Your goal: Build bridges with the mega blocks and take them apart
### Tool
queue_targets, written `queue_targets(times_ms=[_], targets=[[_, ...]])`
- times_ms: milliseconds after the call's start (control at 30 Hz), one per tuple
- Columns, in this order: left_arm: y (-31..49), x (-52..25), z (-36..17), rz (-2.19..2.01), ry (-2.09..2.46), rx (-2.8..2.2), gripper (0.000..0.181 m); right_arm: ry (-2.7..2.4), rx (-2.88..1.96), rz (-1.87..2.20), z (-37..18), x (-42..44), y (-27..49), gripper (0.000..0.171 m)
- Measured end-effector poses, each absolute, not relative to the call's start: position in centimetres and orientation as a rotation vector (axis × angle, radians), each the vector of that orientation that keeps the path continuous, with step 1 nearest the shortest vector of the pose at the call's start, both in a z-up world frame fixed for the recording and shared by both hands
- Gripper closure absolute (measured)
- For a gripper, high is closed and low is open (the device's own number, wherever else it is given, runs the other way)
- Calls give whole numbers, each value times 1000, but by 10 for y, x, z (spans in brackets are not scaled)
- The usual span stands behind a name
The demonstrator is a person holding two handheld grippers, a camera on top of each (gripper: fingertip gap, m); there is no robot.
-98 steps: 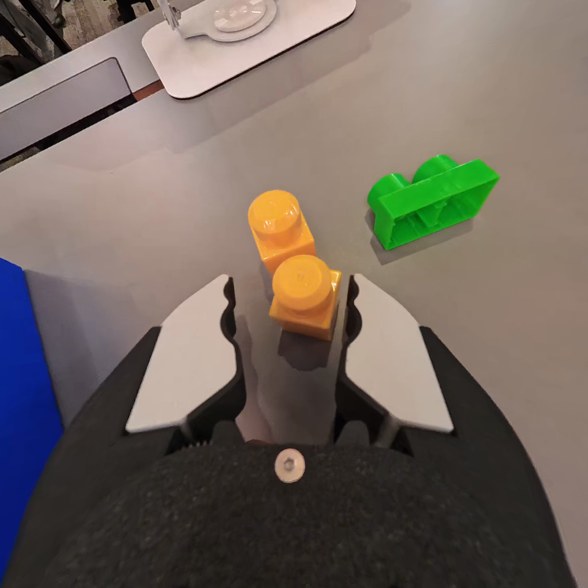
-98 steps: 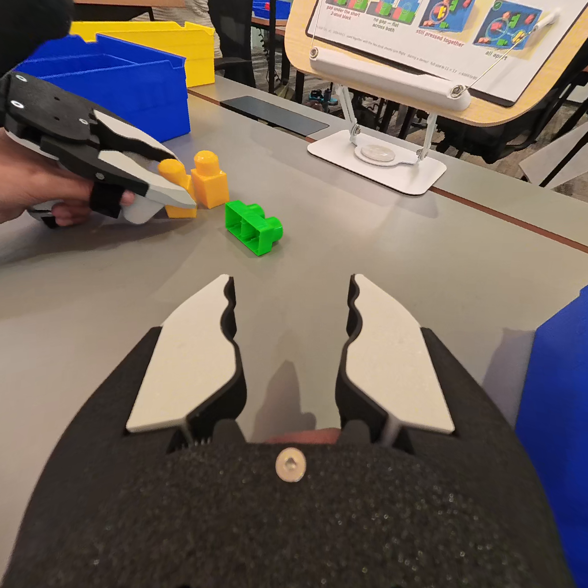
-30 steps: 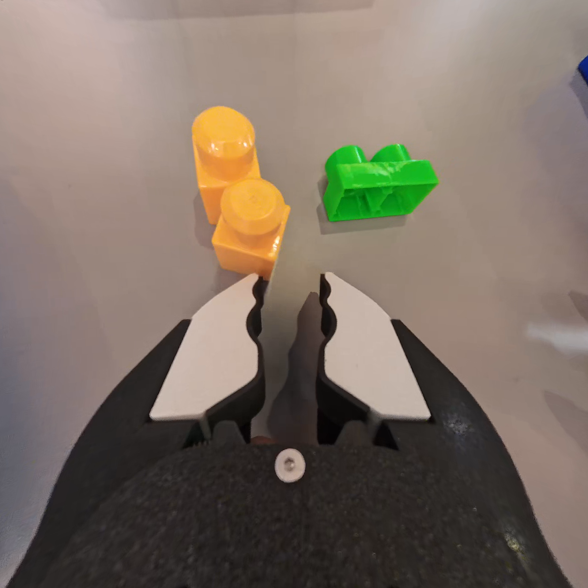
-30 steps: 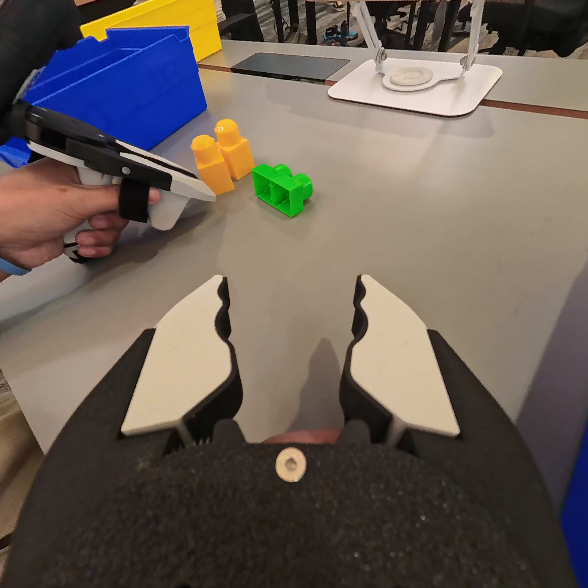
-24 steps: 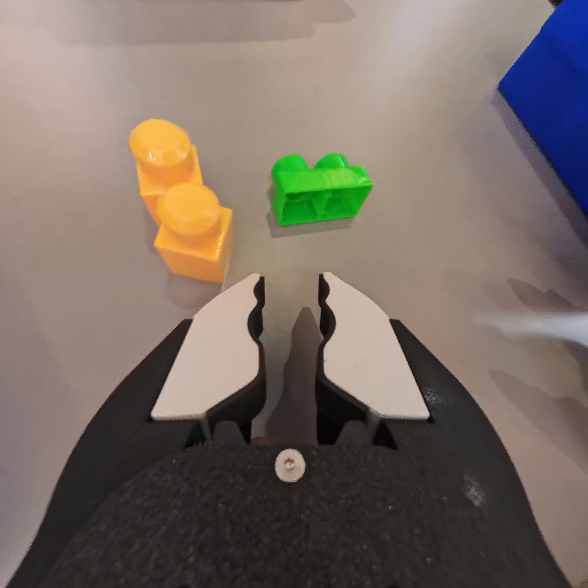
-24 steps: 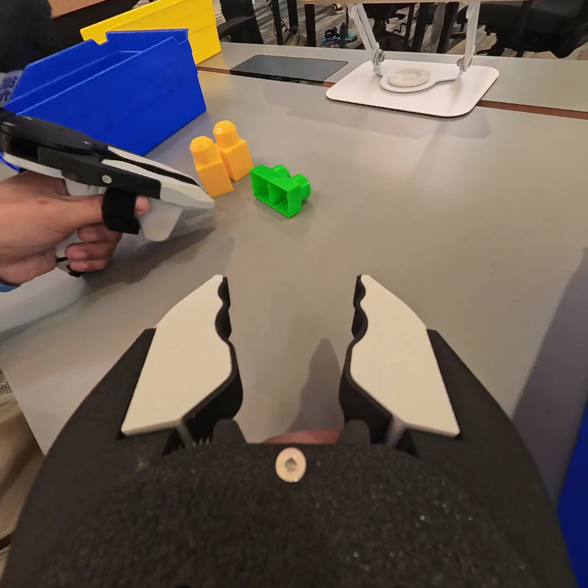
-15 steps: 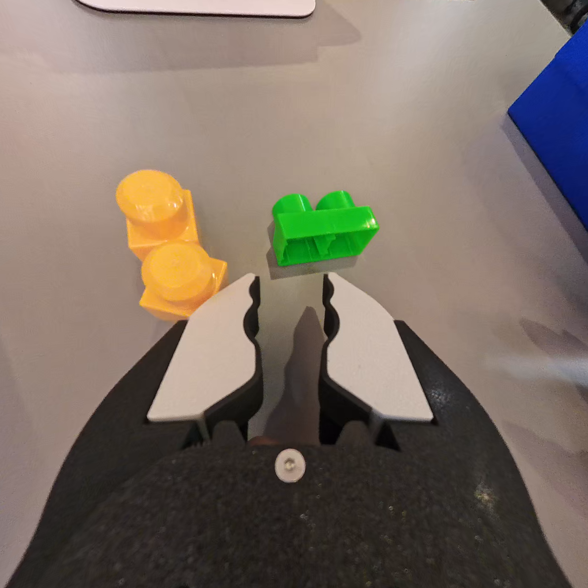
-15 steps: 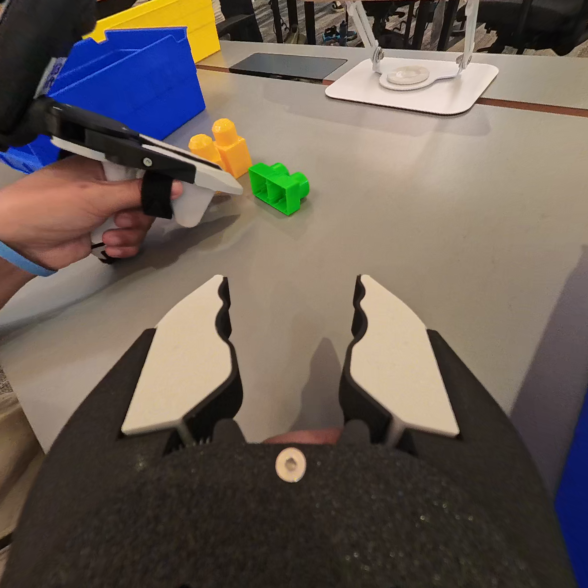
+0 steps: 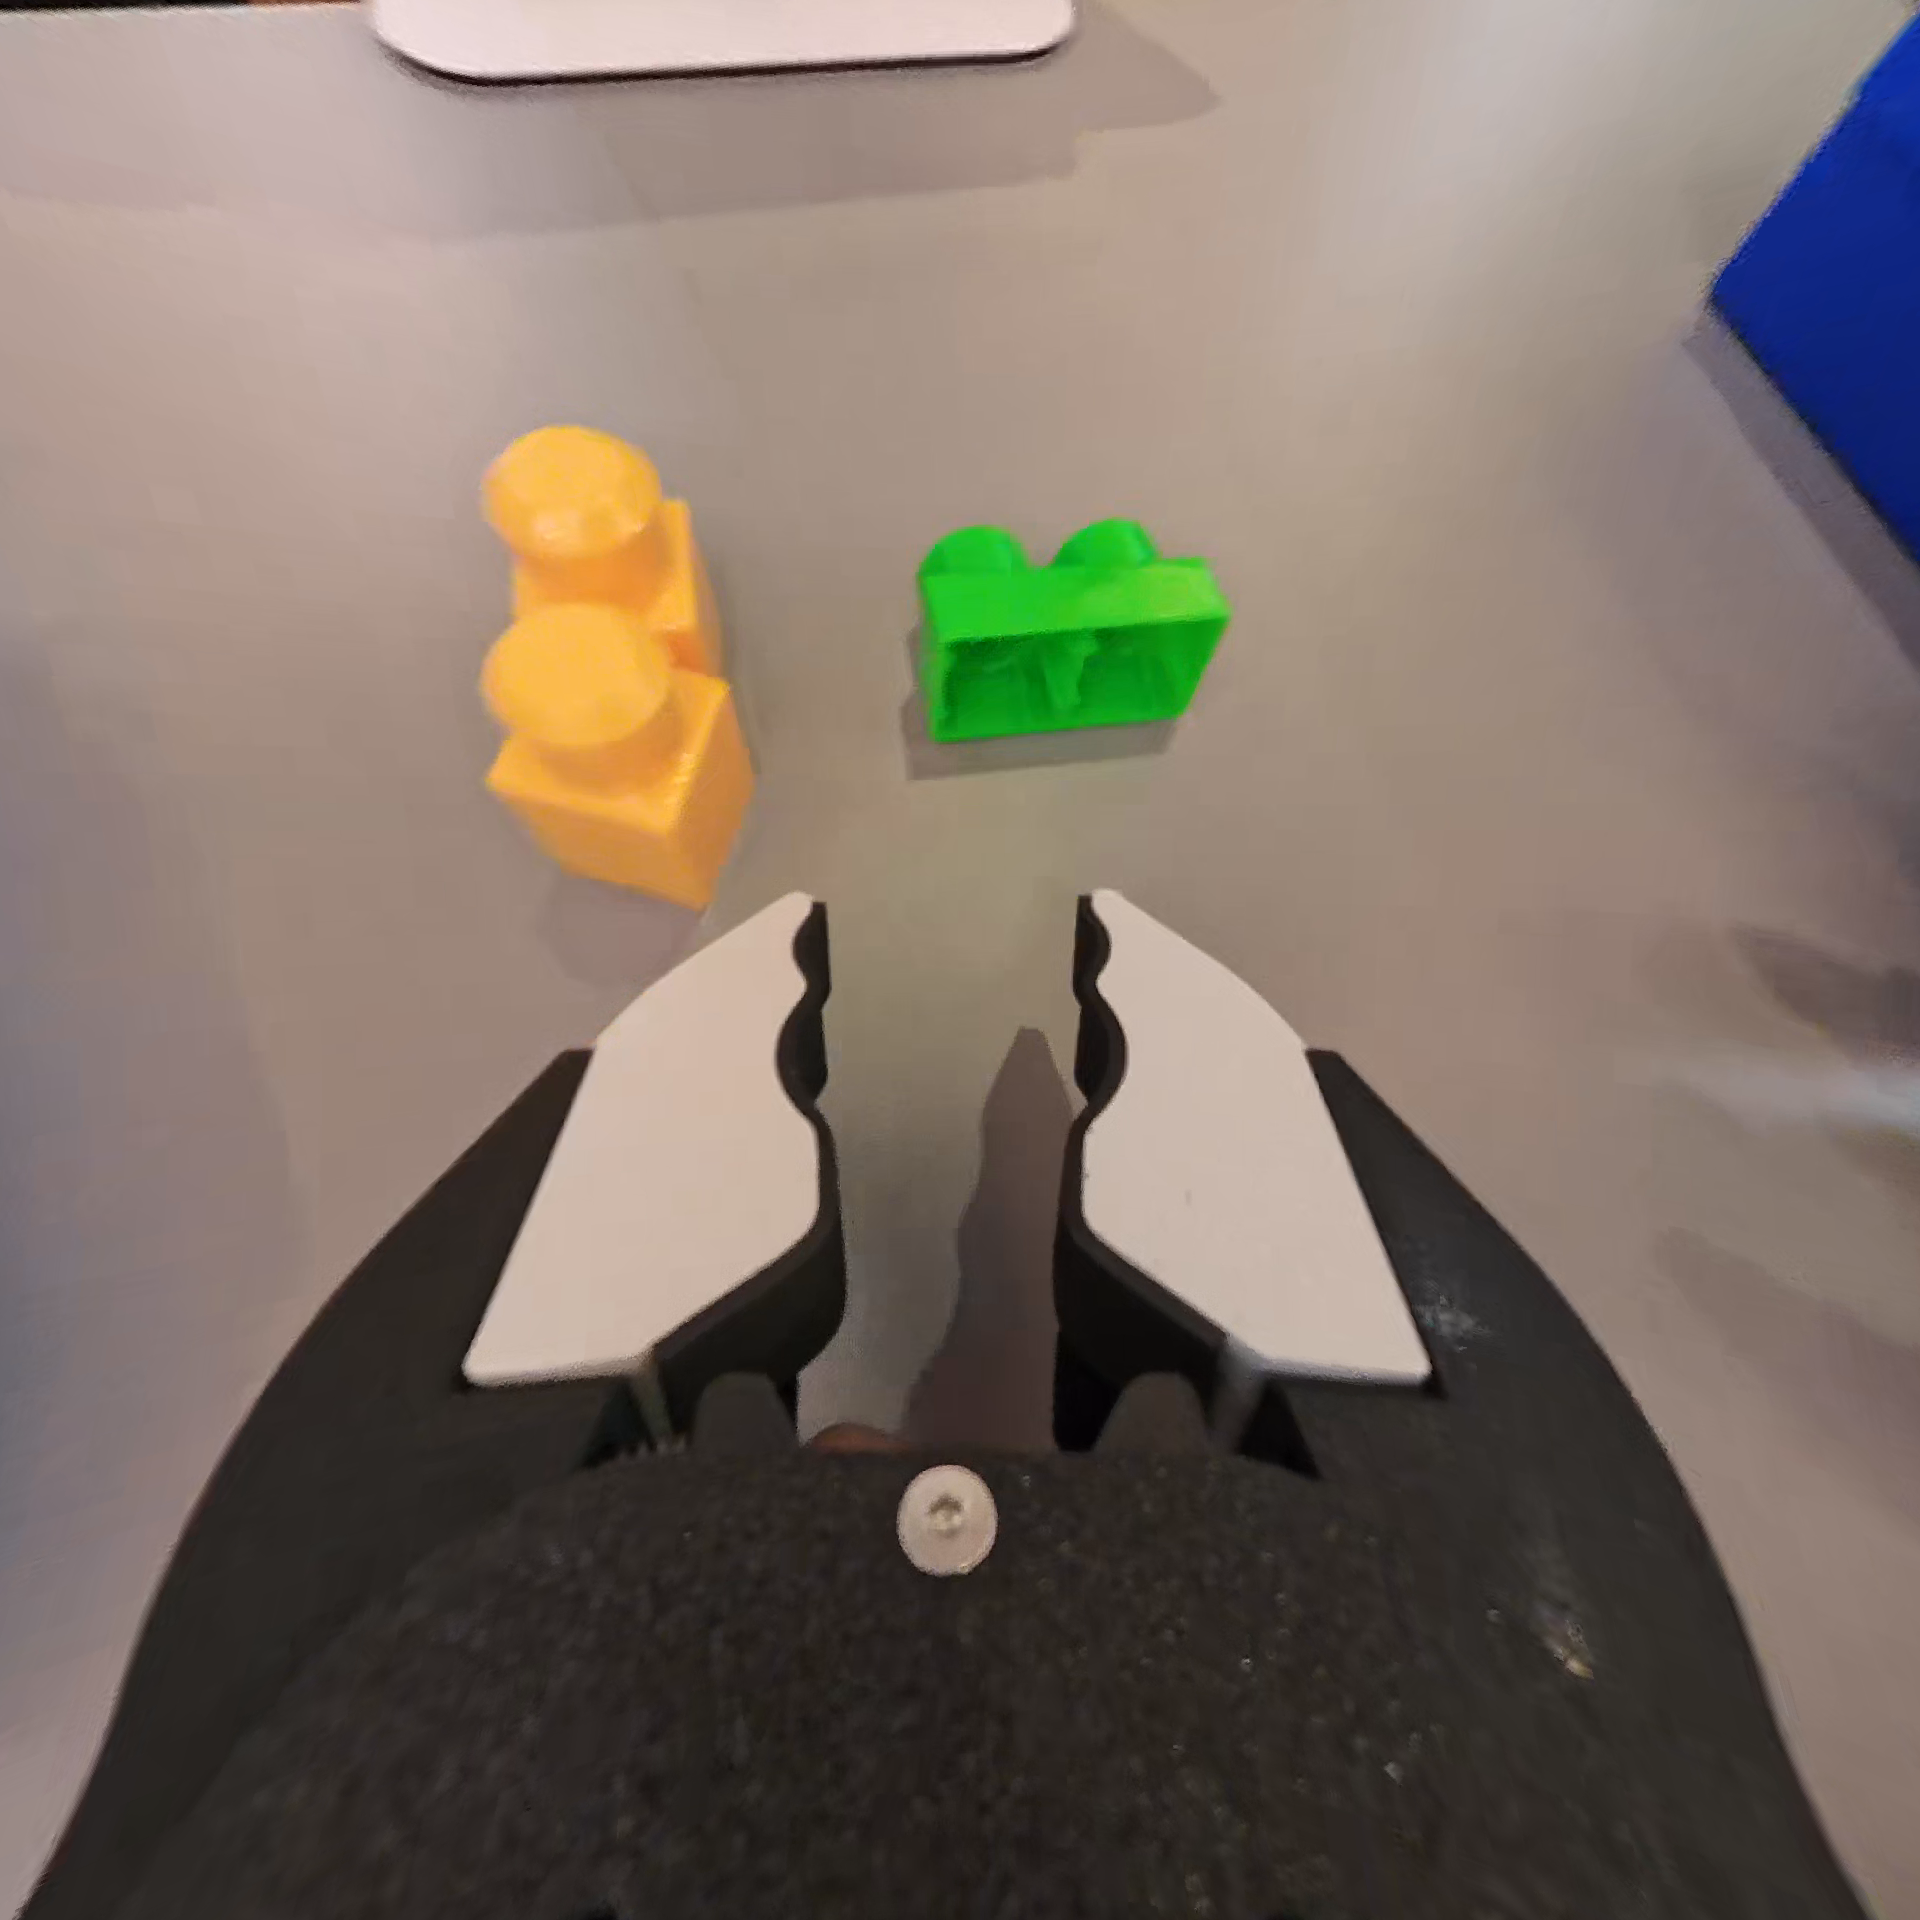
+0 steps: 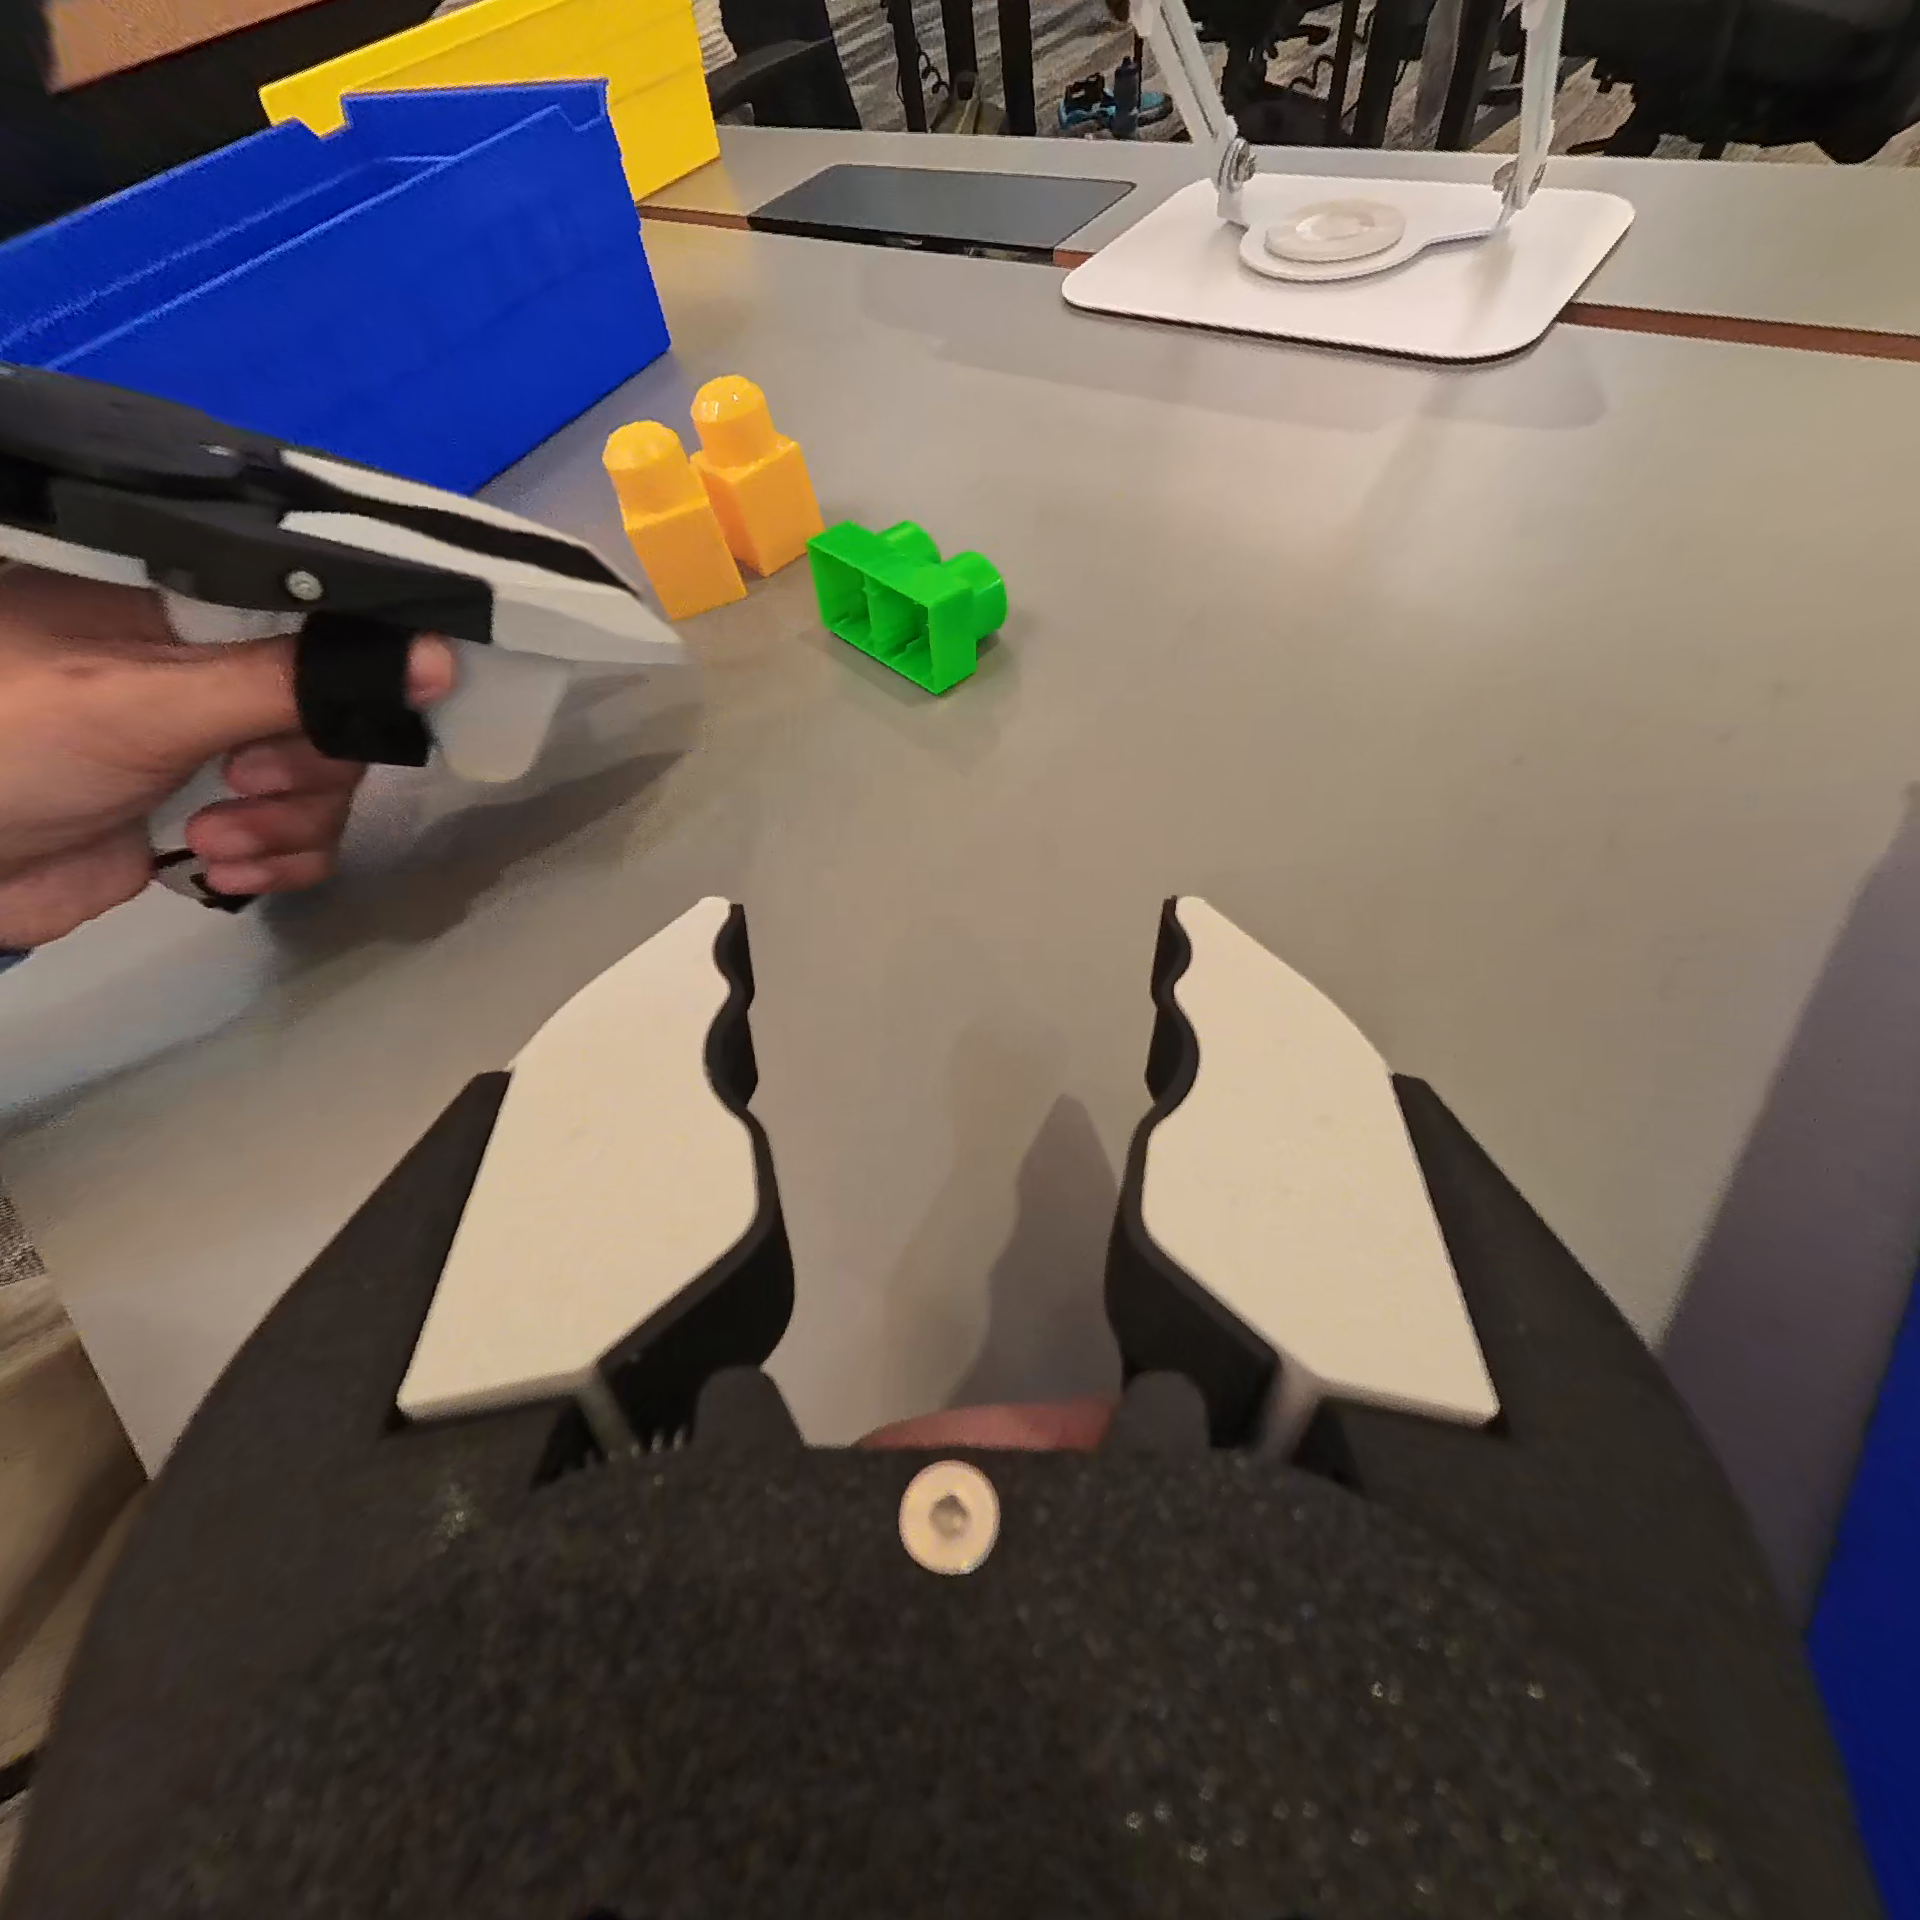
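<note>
Two orange one-stud blocks stand upright side by side on the grey table: the nearer orange block (image 9: 623,774) (image 10: 670,525) and the farther orange block (image 9: 613,566) (image 10: 753,483). A green two-stud block (image 9: 1070,649) (image 10: 904,603) lies on its side to their right, its hollow underside towards my left gripper. My left gripper (image 9: 951,914) is open and empty, a short way in front of the green block; it also shows in the right wrist view (image 10: 634,623), held by a hand. My right gripper (image 10: 951,914) is open and empty, well back from the blocks.
A blue bin (image 10: 343,301) and a yellow bin (image 10: 582,73) stand at the far left. A white stand base (image 10: 1351,260) (image 9: 717,26) sits at the back. Another blue bin edge shows at the right (image 9: 1839,270) (image 10: 1870,1558). A dark flat panel (image 10: 935,203) is set in the table. My right tips are about 15 cm from the green two-stud block (image 10: 904,603), my left tips only 7 cm. Look for it in the left wrist view (image 9: 1201,634) too.
My left gripper has swung from the orange blocks to face the green block, pulled back a little in the last half second, and opened slightly wider. The right gripper has hardly moved.
</note>
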State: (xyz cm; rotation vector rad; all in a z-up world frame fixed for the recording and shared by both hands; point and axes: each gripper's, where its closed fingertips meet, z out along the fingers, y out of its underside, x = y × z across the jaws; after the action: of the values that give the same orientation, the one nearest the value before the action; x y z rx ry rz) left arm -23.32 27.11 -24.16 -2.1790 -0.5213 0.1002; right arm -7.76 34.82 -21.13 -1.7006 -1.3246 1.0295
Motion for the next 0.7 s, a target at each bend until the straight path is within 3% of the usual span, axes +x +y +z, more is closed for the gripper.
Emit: queue_targets(times_ms=[267, 700], targets=[[260, -263, -258, 66, -659, -2222, 145, -1322, -1707, 1041, -213, -78, 348, 98], [278, -264, -262, 62, -633, -2241, 144, -1312, -1713, 1042, -212, -76, 352, 98]])
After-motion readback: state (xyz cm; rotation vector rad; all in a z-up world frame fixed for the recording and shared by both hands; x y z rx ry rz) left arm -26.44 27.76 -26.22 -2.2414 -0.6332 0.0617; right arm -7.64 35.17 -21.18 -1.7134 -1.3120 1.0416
